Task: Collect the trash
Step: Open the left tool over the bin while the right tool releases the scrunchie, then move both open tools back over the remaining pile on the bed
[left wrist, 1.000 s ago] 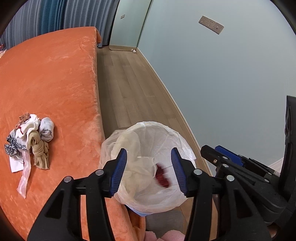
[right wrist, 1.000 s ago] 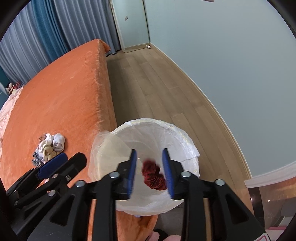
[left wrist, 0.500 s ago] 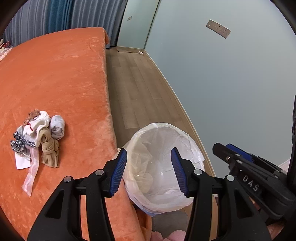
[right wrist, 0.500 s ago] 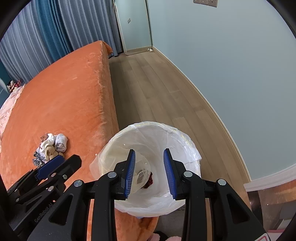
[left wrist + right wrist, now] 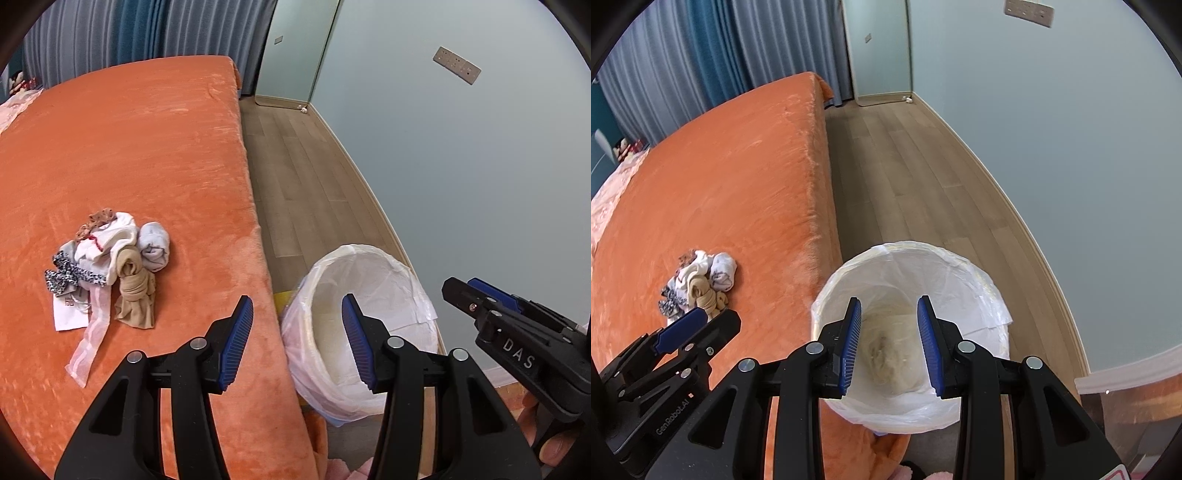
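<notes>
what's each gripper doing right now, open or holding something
left gripper: open, holding nothing.
right gripper: open, holding nothing, above the bin.

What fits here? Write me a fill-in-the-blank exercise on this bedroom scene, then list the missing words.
1. The pile of socks and scraps lies on the ____ bedspread.
2. The trash bin is lined with a white plastic ____.
3. The right gripper hovers over the bin with nothing between its ____ pads.
4. The left gripper is ____, holding nothing.

Missing words: orange; bag; blue; open
</notes>
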### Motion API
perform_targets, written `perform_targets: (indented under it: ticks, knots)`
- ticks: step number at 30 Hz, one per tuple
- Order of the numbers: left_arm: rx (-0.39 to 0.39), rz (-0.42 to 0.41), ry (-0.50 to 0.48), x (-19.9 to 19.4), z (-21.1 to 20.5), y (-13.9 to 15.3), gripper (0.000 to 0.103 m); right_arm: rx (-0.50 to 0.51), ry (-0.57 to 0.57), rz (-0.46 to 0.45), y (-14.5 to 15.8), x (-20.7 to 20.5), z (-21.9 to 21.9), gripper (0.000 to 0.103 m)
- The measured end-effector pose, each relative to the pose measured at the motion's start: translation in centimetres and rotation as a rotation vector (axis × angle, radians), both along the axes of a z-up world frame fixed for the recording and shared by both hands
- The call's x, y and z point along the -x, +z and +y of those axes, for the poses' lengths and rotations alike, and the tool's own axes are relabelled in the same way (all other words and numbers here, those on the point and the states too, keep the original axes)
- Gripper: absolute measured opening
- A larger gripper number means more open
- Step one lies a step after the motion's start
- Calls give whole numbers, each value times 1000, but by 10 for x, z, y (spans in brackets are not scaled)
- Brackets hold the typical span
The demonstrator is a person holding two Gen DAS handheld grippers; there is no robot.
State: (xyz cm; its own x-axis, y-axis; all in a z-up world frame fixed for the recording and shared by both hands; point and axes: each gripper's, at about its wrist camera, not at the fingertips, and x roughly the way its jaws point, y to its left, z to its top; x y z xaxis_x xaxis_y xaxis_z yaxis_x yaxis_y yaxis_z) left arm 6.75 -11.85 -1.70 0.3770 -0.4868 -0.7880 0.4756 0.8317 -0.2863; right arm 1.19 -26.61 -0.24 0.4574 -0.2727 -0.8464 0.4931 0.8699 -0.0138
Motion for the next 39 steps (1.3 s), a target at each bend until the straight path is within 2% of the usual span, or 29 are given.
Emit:
perform_targets:
  ticks: [10, 18, 19, 24, 30, 35, 39]
  knots:
    - [-62, 11, 100, -21, 58, -23, 48, -4, 98, -11, -5, -22, 45, 32]
    - [-136, 34, 170, -35, 107, -53, 48, -15, 193, -10, -17, -47, 96, 32]
    - [-152, 34, 177, -37, 115, -57, 50, -16, 205, -10, -19, -50, 102, 32]
    - [-197, 26, 198, -43, 141, -74, 57, -61, 270, 8, -35, -69, 132, 32]
    - [-233, 67, 220, -59, 169, -102, 59, -100, 315, 32, -59, -95, 154, 32]
    - [-255, 72, 210, -73, 177, -119, 59, -165, 330, 48, -82, -117, 161, 32]
    - [-259, 88, 203, -82, 179, -133, 59, -164, 340, 68, -99, -131, 169, 32]
